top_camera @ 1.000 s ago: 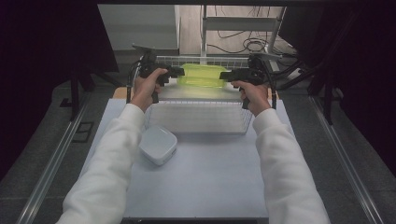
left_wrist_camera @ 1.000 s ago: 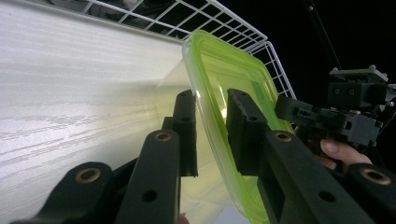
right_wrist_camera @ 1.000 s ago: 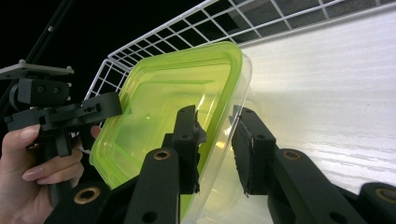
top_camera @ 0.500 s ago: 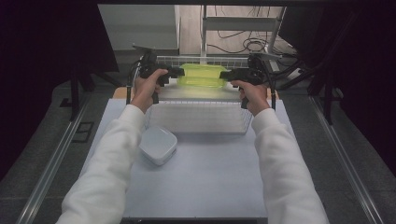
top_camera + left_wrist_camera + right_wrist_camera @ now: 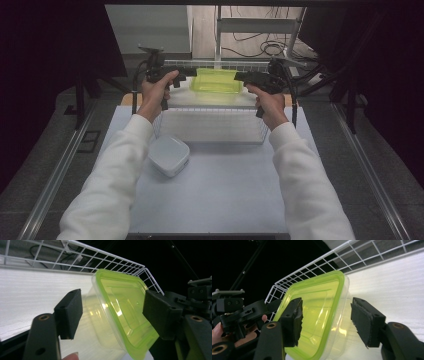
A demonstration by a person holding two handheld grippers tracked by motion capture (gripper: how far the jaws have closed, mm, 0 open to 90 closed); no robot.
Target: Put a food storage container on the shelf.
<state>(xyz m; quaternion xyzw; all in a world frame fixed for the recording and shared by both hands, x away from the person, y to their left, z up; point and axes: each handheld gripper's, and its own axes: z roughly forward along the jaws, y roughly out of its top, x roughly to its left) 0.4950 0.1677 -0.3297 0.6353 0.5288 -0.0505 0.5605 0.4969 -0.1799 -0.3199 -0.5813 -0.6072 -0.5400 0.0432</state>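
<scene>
The green-lidded clear container (image 5: 215,81) sat near the top centre of the high view, on its side inside the white wire basket (image 5: 210,125), its lid facing toward the person's right and its clear body toward the left, against the pale liner of the basket. In the left gripper view the container (image 5: 120,312) lay between the two black jaws, which stood apart with a gap on either side; the pads did not appear to press on it. In the right gripper view the container (image 5: 317,315) likewise sat between spread jaws, the lid rim toward the left of the frame, and no contact could be made out. In the high view the left gripper (image 5: 186,76) came in from the left of the container and the right gripper (image 5: 241,76) from the right, each held in a hand with a white sleeve reaching up from the bottom of the frame. A white lidded box (image 5: 169,155) rested on the desk (image 5: 215,200), left of centre, just in front of the basket and well apart from the container. By my judgement the work stood at its start: both grippers were lined up on the container, but the grasp was not yet made, and lifting or moving it was all left to do.
</scene>
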